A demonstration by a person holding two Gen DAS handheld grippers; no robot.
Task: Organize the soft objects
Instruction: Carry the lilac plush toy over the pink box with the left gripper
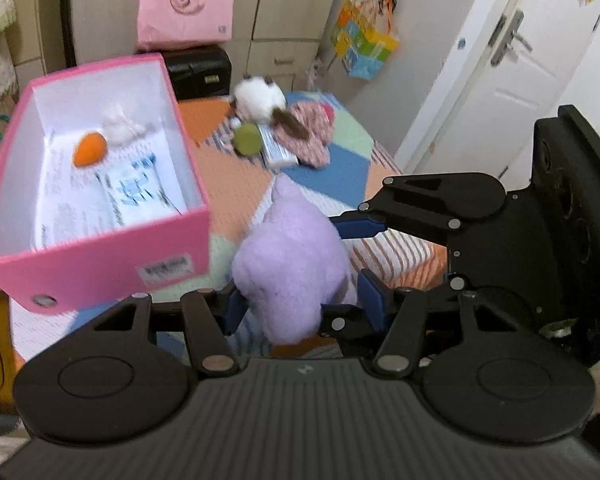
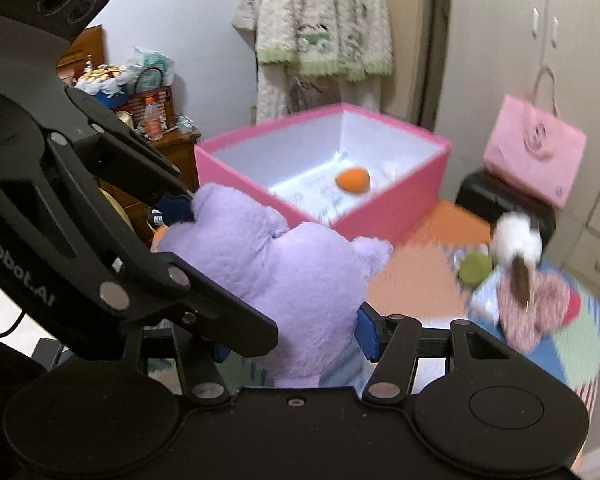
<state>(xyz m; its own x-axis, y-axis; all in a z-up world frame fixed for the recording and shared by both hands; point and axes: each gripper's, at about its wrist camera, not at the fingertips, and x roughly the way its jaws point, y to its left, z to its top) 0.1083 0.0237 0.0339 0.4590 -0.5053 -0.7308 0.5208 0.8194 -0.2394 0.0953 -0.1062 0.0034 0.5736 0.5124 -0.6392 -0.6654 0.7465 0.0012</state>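
Both grippers (image 1: pixel 300 300) (image 2: pixel 296 340) clamp purple plush (image 1: pixel 292 264), pink box (image 1: pixel 100 264) rim just beside.

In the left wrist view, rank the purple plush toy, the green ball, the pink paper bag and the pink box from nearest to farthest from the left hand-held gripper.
1. Purple plush toy, clamped between the left hand-held gripper pads.
2. Pink cardboard box, just left.
3. Green ball, mid-mat, beside the white plush.
4. Pink paper bag, at the back, atop a black case.

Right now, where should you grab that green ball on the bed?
Take the green ball across its round middle, coming from above. The cat toy and a flat packet crowd its far and right sides, so a sideways approach would bump them.
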